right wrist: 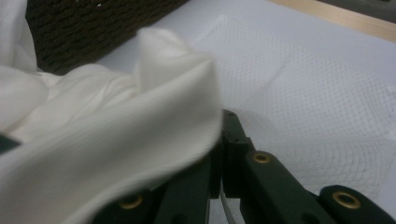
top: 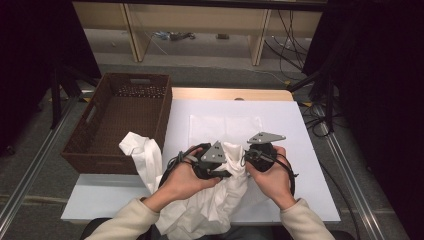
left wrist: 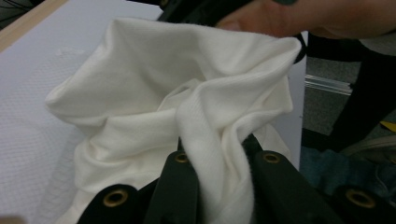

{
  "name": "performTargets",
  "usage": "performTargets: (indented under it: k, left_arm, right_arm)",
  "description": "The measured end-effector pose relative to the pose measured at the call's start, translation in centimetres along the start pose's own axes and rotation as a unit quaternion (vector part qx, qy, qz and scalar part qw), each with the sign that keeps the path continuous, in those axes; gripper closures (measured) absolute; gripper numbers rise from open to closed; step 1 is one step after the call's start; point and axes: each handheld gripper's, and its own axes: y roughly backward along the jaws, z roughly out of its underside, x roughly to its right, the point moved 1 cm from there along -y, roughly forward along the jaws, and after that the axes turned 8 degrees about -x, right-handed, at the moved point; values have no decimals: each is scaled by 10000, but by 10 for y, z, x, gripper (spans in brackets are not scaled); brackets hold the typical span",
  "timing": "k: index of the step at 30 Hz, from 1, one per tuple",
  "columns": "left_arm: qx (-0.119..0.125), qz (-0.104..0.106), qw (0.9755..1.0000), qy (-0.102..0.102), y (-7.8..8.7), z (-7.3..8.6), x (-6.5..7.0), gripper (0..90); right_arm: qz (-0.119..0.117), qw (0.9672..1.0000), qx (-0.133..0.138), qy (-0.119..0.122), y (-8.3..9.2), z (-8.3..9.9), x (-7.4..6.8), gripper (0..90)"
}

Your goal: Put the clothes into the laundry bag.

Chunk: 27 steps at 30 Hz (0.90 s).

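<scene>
A white garment (top: 220,195) lies bunched at the near edge of the counter (top: 300,150), spilling over the front edge at about 6 o'clock, with one end trailing toward 9 o'clock, where it touches the front wall of a brown woven basket (top: 100,150). The basket stands at the counter's left, at roughly 10 o'clock from the hands. A flat white mesh cloth (top: 225,125) is spread on the counter just beyond the garment, at 12 o'clock.

The left tool (top: 220,172) sits in the person's left hand (top: 185,180) on the garment's left side. In the left gripper view a fold of white knit fabric (left wrist: 210,154) runs between its black jaws, which pinch it.

The right tool (top: 245,160) is held in the right hand (top: 272,175), just beside the left one, at its 3 o'clock. In the right gripper view its jaws are pressed together on an edge of the garment (right wrist: 140,130), which rises to the upper left from the grip. The garment is raised in a peak between the two tools.
</scene>
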Motion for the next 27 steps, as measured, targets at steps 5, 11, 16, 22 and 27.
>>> performTargets:
  k: [5, 11, 16, 22, 27]
  left_arm:
    - [-245, 53, 9997, 57, -22, 8, -3, 828]
    - [-613, -560, 9965, -28, -41, 9, -12, 822]
    - [-955, -609, 9936, 21, -64, 10, -22, 795]
    - [-487, -468, 9973, 286, -46, 9, -20, 610]
    - [-104, -736, 9972, 69, -7, 8, -10, 435]
  right_arm:
    - [3, 10000, 54, 26, 1, -1, -4, 900]
    - [-59, 10000, -67, 1, 1, -1, -6, 900]
    - [-104, 9999, -80, 91, -2, 0, -12, 900]
    - [-65, 10000, -22, 28, 0, 0, -9, 900]
    - [-44, 9999, 7, 147, 1, -1, -3, 900]
